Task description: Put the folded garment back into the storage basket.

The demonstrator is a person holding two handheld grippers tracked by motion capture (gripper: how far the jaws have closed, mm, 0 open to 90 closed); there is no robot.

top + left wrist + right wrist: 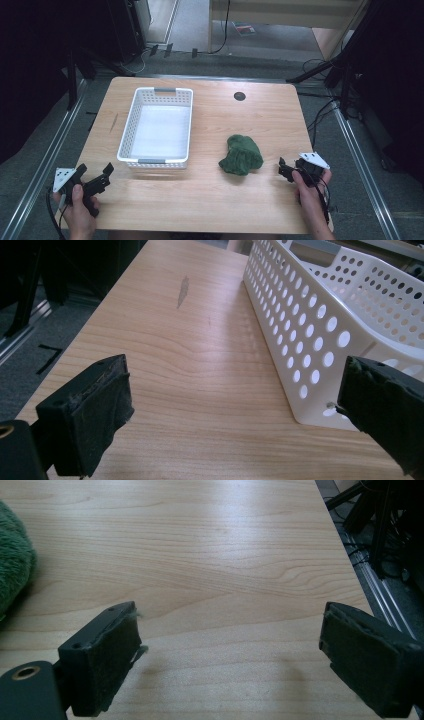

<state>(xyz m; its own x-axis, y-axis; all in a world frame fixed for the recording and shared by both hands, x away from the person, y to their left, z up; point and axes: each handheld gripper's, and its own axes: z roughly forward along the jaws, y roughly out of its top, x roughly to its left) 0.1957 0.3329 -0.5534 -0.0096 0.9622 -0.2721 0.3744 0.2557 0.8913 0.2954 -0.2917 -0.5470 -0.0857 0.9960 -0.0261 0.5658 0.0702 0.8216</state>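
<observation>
With both my left tongs and right tongs wide open and empty, I risk nudging the light basket or snagging the floppy green cloth off the desk.

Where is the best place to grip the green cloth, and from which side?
Probably the raised top of the crumpled green cloth, pinched from above. It lies in a soft heap with folds, with bare table around it. The open right gripper is nearest, just beside it.
</observation>
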